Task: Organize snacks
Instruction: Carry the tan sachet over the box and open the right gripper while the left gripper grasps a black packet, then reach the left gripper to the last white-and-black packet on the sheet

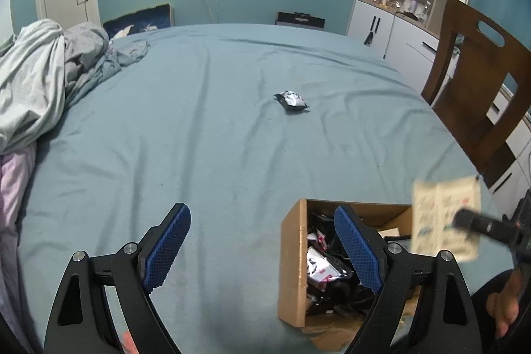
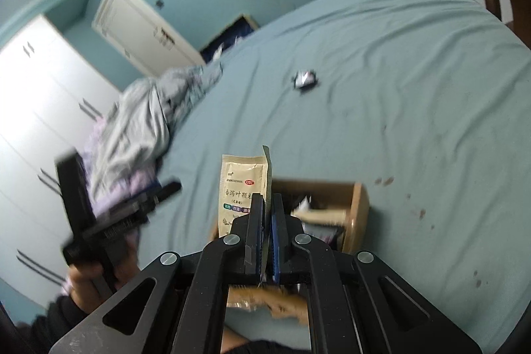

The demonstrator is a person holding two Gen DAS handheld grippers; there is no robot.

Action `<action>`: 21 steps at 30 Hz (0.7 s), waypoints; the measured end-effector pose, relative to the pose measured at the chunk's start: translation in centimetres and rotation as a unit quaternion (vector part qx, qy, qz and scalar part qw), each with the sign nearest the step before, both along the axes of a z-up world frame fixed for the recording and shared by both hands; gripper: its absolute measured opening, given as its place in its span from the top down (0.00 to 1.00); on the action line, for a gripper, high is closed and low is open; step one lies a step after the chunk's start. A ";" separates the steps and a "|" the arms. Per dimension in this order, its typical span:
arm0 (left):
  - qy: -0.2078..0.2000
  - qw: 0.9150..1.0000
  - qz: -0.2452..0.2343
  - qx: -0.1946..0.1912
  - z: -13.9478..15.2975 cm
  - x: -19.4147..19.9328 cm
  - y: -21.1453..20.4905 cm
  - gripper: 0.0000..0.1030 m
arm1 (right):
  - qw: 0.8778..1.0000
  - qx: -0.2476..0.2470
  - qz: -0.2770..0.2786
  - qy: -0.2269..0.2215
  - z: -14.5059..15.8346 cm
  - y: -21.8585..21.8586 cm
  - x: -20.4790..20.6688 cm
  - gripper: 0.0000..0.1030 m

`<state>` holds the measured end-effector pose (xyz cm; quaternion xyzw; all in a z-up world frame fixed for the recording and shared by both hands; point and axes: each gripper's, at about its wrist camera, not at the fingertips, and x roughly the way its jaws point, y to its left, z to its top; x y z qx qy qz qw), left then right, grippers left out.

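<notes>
A cardboard box (image 1: 292, 257) with several dark and white snack packets inside sits on the blue bed near me; it also shows in the right wrist view (image 2: 360, 204). My left gripper (image 1: 262, 246) is open and empty, its right finger over the box's left side. My right gripper (image 2: 268, 204) is shut on a beige sachet (image 2: 240, 184) with printed text and holds it upright above the box; the sachet shows blurred in the left wrist view (image 1: 444, 214). One black-and-white snack packet (image 1: 292, 101) lies alone mid-bed, also in the right wrist view (image 2: 305, 79).
A heap of grey and lilac bedding (image 1: 39, 82) lies on the bed's left side. A wooden chair (image 1: 481, 95) stands at the right edge of the bed, with white cabinets (image 1: 391, 22) behind it. White wardrobe doors (image 2: 39, 121) stand to the left.
</notes>
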<state>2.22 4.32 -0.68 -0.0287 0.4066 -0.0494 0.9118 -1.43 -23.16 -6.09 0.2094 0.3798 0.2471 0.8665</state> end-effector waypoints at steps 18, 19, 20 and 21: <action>0.005 1.000 -0.002 0.025 -0.7 0.1 -0.2 0.13 | 0.982 -0.073 -0.163 0.055 1.4 -4.1 1.9 0.31; 0.004 1.000 -0.003 0.026 -0.7 0.1 -0.2 0.13 | 0.981 -0.085 -0.165 0.054 1.6 -3.8 1.9 0.31; 0.004 1.000 -0.003 0.028 -0.7 0.0 -0.3 0.13 | 0.980 -0.097 -0.164 0.054 1.9 -3.7 2.0 0.31; 0.005 1.000 -0.004 0.030 -0.7 0.0 -0.4 0.13 | 0.980 -0.106 -0.162 0.052 2.0 -3.0 2.3 0.31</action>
